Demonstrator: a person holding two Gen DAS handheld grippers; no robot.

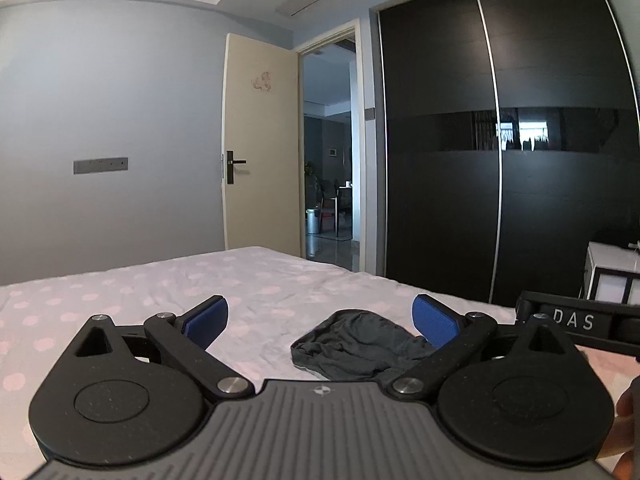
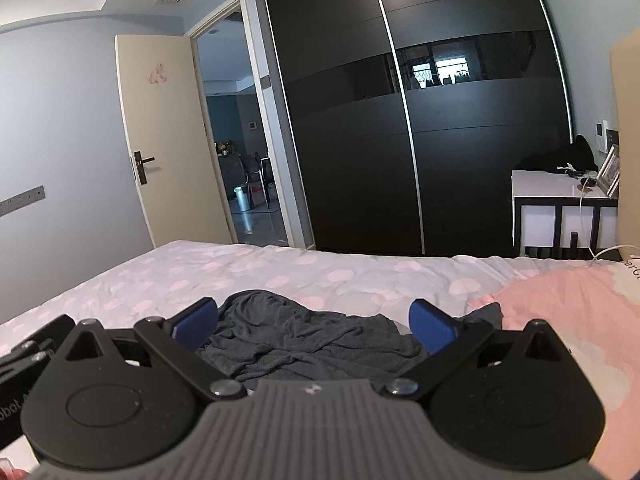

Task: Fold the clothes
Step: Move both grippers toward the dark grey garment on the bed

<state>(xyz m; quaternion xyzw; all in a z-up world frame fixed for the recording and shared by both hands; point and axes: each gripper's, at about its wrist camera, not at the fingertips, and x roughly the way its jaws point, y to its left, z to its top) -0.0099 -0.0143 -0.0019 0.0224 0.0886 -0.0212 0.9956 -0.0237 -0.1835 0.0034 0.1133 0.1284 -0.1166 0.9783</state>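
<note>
I hold both grippers low over the bed, each with its blue pads spread wide and gripping nothing. My left gripper has the dark grey garment at about 1 o'clock, just past its right pad; my right gripper has it dead ahead at 12, rumpled on the dotted bedsheet. Bunched like this it fits either a heap awaiting flattening or a loose fold needing tidying, so I'd find a true edge before pinching. Beyond, at 12 o'clock, stands the black wardrobe.
</note>
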